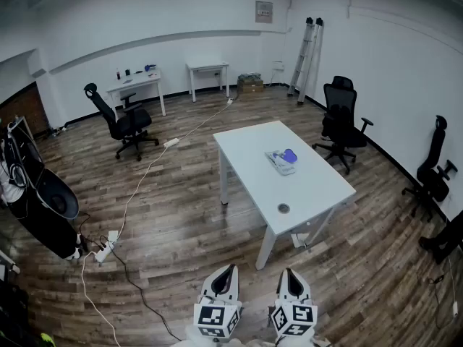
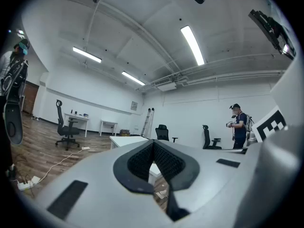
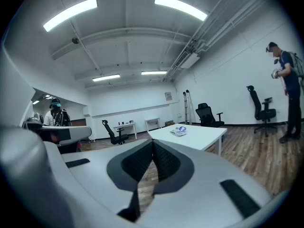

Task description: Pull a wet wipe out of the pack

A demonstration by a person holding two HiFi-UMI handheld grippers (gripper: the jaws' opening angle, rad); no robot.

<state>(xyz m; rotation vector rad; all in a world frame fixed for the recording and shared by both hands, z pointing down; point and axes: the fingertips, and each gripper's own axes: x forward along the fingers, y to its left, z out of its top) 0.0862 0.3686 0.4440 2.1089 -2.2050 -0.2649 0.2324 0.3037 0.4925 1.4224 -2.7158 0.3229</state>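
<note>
The wet wipe pack (image 1: 282,160), pale with a blue-violet lid, lies on the white table (image 1: 304,186) toward its far half. In the right gripper view the pack (image 3: 179,131) is small and far off on the table (image 3: 197,137). Both grippers hang low in front of me, well short of the table. My left gripper (image 1: 229,270) is shut with nothing in it, its dark pads meeting at the tips (image 2: 153,143). My right gripper (image 1: 289,272) is likewise shut and empty (image 3: 153,143). The left gripper view shows only the table's near corner (image 2: 124,140).
Black office chairs stand left (image 1: 123,121) and right (image 1: 341,118) of the table, another at the right wall (image 1: 434,168). A white cable with power strips (image 1: 137,194) runs across the wood floor. A ladder (image 1: 307,56) leans at the back. A person (image 3: 287,89) stands at the right.
</note>
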